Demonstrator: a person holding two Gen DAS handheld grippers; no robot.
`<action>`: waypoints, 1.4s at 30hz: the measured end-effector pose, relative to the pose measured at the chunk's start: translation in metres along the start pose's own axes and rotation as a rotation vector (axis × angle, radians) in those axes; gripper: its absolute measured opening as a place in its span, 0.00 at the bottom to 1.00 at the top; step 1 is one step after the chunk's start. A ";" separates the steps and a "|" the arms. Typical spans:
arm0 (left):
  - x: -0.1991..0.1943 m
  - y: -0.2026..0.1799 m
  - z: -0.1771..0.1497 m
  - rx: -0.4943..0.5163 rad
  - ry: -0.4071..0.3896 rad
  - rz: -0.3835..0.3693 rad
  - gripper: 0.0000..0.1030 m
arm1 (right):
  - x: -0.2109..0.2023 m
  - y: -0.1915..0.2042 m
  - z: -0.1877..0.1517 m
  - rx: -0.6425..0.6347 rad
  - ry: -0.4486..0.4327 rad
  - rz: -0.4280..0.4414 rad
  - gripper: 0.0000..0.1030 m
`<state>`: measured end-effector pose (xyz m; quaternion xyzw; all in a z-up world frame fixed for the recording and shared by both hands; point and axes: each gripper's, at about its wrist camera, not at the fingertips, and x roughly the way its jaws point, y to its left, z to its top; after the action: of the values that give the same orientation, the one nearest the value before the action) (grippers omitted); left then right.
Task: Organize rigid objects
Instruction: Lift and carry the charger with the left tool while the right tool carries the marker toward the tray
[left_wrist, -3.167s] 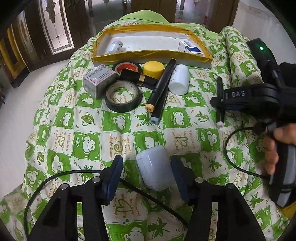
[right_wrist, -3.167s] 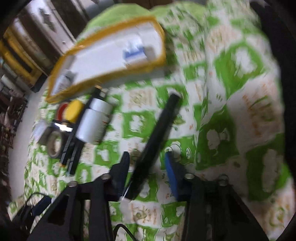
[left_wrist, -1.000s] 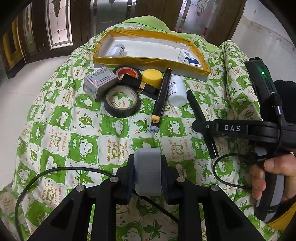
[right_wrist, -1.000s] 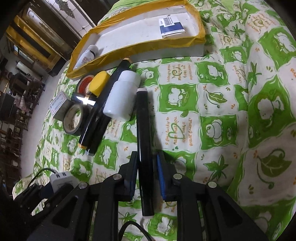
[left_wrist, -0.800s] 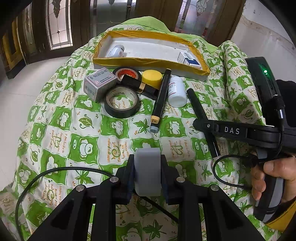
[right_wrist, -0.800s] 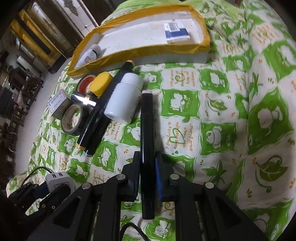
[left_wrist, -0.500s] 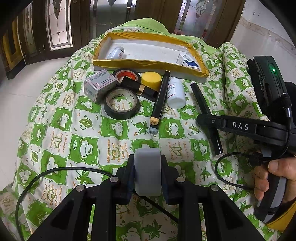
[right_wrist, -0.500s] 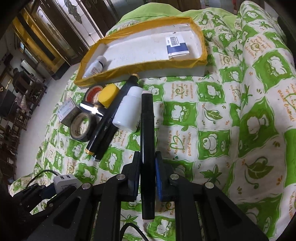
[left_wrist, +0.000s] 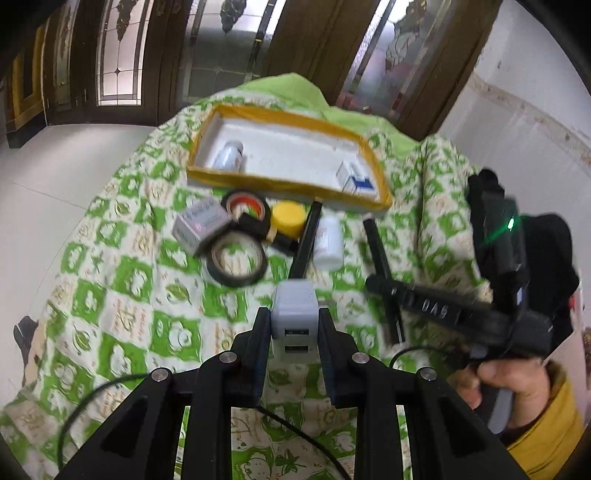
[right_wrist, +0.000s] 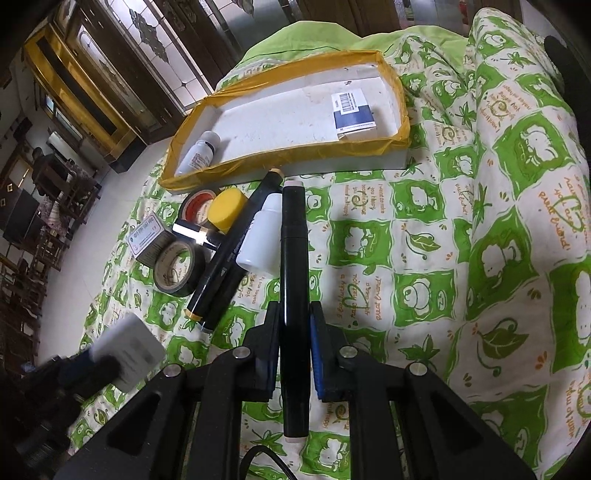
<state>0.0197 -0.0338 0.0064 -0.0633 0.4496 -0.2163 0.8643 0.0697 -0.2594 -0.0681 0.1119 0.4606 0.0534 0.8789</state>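
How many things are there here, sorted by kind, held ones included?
Markers: 3
Tape rolls: 2
Bottles: 2
Small boxes: 2
USB charger: 1
Yellow lid: 1
Black-gold tube: 1
Tray: 1
Total: 13

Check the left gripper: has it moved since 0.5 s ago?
Yes. The left gripper, shut on the white charger, has lifted: the yellow-edged tray sits lower in its view and more of the doors behind shows.

charger (left_wrist: 294, 320): matt grey plastic. marker (right_wrist: 294, 291): glossy black plastic. cloth (right_wrist: 461, 258): soft printed cotton. tray (right_wrist: 391, 146): white card, glossy yellow tape. tape roll (right_wrist: 179, 269): shiny black.
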 end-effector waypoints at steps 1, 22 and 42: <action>-0.002 0.000 0.003 0.001 -0.007 0.003 0.24 | 0.000 0.000 0.000 0.000 -0.001 0.001 0.14; 0.000 -0.010 0.022 0.095 -0.037 0.145 0.24 | -0.012 0.005 0.003 -0.009 -0.038 0.018 0.14; 0.022 -0.009 0.061 0.125 -0.050 0.176 0.25 | -0.029 0.008 0.036 0.012 -0.071 0.080 0.14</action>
<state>0.0771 -0.0567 0.0280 0.0252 0.4173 -0.1656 0.8932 0.0826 -0.2623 -0.0234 0.1375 0.4246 0.0819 0.8911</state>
